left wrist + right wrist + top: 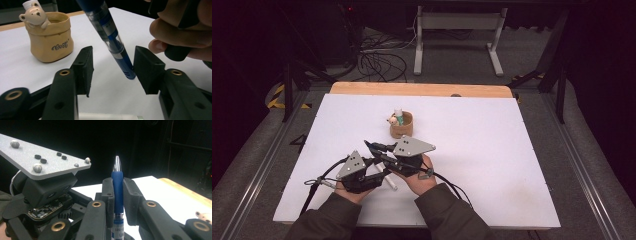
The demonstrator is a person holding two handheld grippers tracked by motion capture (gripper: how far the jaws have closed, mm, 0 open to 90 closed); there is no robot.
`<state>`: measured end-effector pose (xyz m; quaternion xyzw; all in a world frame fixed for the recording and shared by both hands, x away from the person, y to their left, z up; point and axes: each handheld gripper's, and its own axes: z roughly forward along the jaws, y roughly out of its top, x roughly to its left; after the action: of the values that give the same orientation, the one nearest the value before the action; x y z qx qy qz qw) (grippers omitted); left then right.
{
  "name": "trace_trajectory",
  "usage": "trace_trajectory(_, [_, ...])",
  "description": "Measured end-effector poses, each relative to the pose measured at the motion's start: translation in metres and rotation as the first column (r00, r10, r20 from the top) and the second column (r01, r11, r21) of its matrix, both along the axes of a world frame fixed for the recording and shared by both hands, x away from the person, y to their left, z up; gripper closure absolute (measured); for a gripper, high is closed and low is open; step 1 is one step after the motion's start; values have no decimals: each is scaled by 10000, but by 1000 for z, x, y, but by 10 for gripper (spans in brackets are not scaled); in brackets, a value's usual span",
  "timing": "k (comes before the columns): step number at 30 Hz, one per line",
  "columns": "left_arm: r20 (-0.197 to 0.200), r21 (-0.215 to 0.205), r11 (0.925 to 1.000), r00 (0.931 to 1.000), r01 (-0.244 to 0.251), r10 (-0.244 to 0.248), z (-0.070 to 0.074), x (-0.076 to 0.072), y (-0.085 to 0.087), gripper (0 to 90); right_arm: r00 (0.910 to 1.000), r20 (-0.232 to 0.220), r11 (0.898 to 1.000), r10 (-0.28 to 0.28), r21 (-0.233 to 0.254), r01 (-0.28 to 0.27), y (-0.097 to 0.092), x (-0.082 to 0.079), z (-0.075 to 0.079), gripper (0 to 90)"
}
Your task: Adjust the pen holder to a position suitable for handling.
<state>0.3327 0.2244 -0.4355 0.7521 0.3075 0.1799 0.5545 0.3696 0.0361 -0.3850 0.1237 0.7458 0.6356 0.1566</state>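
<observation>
The white table (492, 150) is wide, and most of its surface to the right and to the far side is free; a wooden strip (422, 89) runs along the far edge. Both hands work near the front edge, a little left of the middle. The beige pot (402, 126), with a small bear figure (33, 15) on its rim, stands just beyond the grippers, apart from them. The right gripper (118, 195) has its jaws pressed together on the blue pen (117, 187), whose silver tip (117, 163) points up past the pads. The left gripper (112, 71) has its jaws apart, and the other end of the same pen (112, 42) comes down slanted between them, nearer to the right pad; I cannot tell whether it touches that pad. A white stick (388, 183) lies on the table under the left gripper.
</observation>
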Motion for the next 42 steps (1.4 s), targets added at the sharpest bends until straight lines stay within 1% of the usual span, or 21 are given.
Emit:
trace_trajectory(2, [34,9,10000,10000,-23,23,0,0,0,578,9999,113,10000,-71,48,70,-1,-1,1,808])
trace_trajectory(6, [-92,60,9999,9999,-102,102,1,-1,0,666,9992,374,9999,-168,30,167,-1,-2,2,807])
trace_trajectory(9, [-99,-4,9998,9998,-186,186,3,-1,1,716,9969,720,9993,-311,-189,325,-1,-4,2,806])
trace_trajectory(11, [-165,-25,9998,9997,-202,202,3,-1,1,737,9961,807,9990,-362,-231,382,-1,-5,2,806])
trace_trajectory(15, [-252,-78,9997,9994,-253,251,4,-1,1,748,9955,859,9989,-397,-219,417,-2,-5,1,806])
trace_trajectory(17, [-184,-47,9996,9995,-270,269,4,0,2,754,9950,911,9989,-415,-184,434,-2,-6,2,806])
trace_trajectory(20, [-254,-55,9995,9992,-322,321,5,0,2,761,9949,918,9990,-418,-130,432,-3,-6,2,806])
trace_trajectory(26, [-316,48,9980,9975,-625,626,6,1,4,781,9933,1070,9987,-447,-176,468,-3,-8,2,804])
trace_trajectory(27, [-386,77,9977,9969,-677,680,6,1,5,785,9929,1102,9987,-455,-185,478,-3,-9,2,803])
trace_trajectory(31, [-395,221,9966,9960,-791,799,7,1,4,792,9908,1264,9982,-489,-295,530,-3,-10,2,802])
trace_trajectory(33, [-469,296,9960,9953,-838,851,8,1,4,792,9902,1295,9977,-529,-346,578,-2,-11,2,800])
trace_trajectory(34, [-383,344,9958,9956,-845,858,8,2,4,793,9899,1318,9977,-520,-356,571,-2,-11,2,798])
trace_trajectory(36, [-472,404,9953,9948,-884,903,9,1,2,793,9896,1336,9975,-541,-385,597,-3,-11,2,795])
trace_trajectory(37, [-391,563,9941,9947,-928,951,10,2,3,793,9894,1331,9973,-577,-385,633,-4,-11,2,790])
trace_trajectory(39, [-475,579,9934,9936,-993,1021,10,3,1,793,9887,1354,9968,-643,-390,702,-5,-11,3,763])
trace_trajectory(41, [-431,712,9917,9930,-1068,1101,11,5,1,793,9877,1372,9958,-746,-417,810,-7,-11,4,739])
trace_trajectory(42, [-466,705,9915,9925,-1098,1132,11,5,1,793,9882,1328,9958,-769,-389,827,-9,-11,4,737])
